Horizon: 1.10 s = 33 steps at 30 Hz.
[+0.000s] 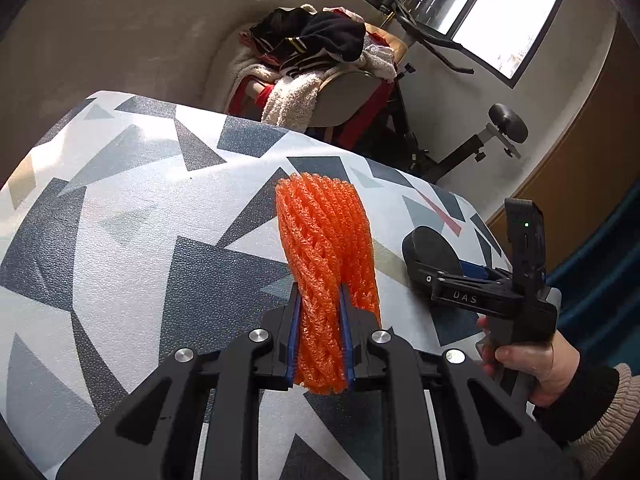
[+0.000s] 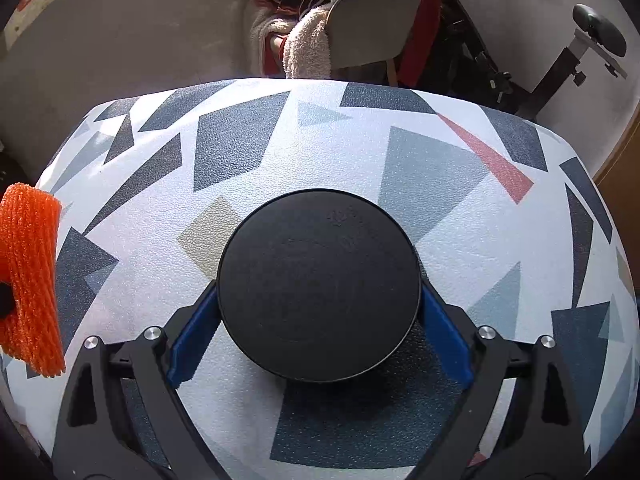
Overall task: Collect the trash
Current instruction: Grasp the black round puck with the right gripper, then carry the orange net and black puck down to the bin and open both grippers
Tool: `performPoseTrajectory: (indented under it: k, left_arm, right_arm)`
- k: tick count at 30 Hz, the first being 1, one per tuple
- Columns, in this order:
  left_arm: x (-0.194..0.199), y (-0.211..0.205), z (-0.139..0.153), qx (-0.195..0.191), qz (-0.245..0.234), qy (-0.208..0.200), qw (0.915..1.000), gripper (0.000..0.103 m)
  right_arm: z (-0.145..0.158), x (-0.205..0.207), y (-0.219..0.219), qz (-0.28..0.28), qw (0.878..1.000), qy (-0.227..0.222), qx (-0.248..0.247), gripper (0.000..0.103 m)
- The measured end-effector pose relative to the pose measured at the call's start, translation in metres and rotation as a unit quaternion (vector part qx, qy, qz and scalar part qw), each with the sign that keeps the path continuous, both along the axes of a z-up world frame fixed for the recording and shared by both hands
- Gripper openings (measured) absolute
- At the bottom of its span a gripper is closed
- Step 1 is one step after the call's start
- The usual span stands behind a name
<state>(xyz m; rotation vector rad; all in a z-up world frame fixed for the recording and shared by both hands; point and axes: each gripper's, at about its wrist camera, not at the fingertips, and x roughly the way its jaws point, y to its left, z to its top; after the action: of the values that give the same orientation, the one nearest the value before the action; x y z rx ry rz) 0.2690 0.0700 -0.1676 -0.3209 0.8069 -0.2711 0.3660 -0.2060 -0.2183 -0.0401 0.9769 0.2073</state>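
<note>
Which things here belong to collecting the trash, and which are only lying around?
Belong to the job:
- orange foam net, held by left gripper
- black round lid, held by right gripper

Lying about:
- patterned table
- chair with clothes
- exercise bike

Left wrist: close, above table (image 1: 120,220), facing chair (image 1: 344,96) | Right wrist: closer, same direction | Shared: table, chair, orange net (image 1: 328,248).

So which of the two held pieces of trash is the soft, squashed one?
The orange foam net, pinched flat in the left hand-held gripper. The black round lid in the right hand-held gripper keeps its rigid disc shape.
</note>
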Motion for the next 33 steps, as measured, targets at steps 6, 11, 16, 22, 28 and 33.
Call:
performPoseTrajectory:
  k: [6, 11, 16, 22, 28, 33]
  left_arm:
    - [-0.037, -0.016, 0.019, 0.030, -0.027, -0.013, 0.9991, 0.017]
    - [-0.079, -0.028, 0.033, 0.038, -0.043, -0.024, 0.9981, 0.017]
    - [-0.124, -0.041, 0.040, 0.045, -0.059, -0.032, 0.9967, 0.017]
    - [-0.171, -0.049, 0.037, 0.048, -0.068, -0.033, 0.9960, 0.017]
    - [-0.210, -0.051, 0.028, 0.058, -0.072, -0.034, 0.9951, 0.017]
    - [-0.236, -0.054, 0.017, 0.069, -0.082, -0.033, 0.9937, 0.017]
  right_arm:
    - [0.022, -0.067, -0.011, 0.032, 0.999, -0.031, 0.012, 0.092]
    - [0.032, -0.125, -0.028, 0.039, 0.998, -0.043, 0.031, 0.092]
    - [0.040, -0.175, -0.043, 0.043, 0.997, -0.059, 0.039, 0.092]
    - [0.049, -0.225, -0.048, 0.058, 0.995, -0.081, 0.031, 0.092]
    - [0.051, -0.263, -0.048, 0.067, 0.993, -0.095, 0.030, 0.092]
    - [0.048, -0.286, -0.047, 0.075, 0.992, -0.098, 0.027, 0.092]
